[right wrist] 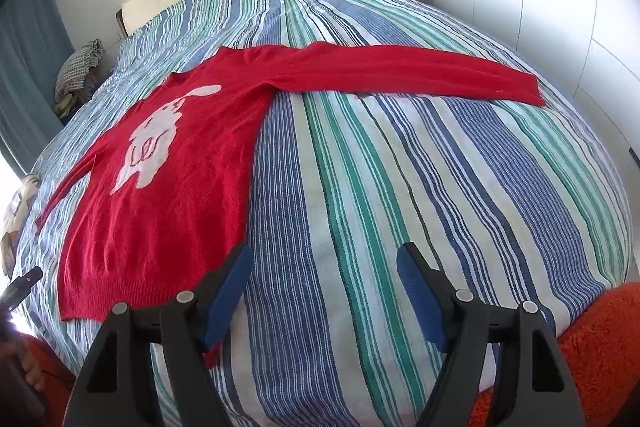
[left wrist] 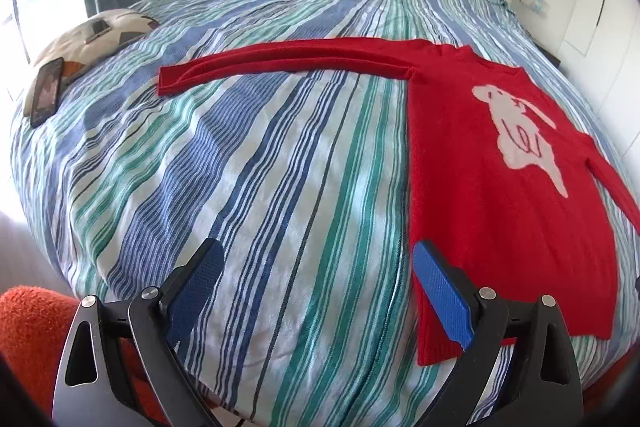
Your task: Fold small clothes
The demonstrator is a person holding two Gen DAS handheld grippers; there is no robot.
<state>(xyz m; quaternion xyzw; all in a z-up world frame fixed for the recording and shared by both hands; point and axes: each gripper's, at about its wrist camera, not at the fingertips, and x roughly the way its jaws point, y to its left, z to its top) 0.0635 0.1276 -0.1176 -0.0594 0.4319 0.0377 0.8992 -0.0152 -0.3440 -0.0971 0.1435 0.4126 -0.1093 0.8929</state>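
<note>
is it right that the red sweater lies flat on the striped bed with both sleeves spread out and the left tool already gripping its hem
Not quite. In the left wrist view the left tool is open and holds nothing; it hovers beside the hem. The rest stands: the red sweater lies flat on the striped bed, both sleeves spread out.

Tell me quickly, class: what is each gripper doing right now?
Left gripper: open, holding nothing, above the bed beside the red sweater.
Right gripper: open, holding nothing.
</note>
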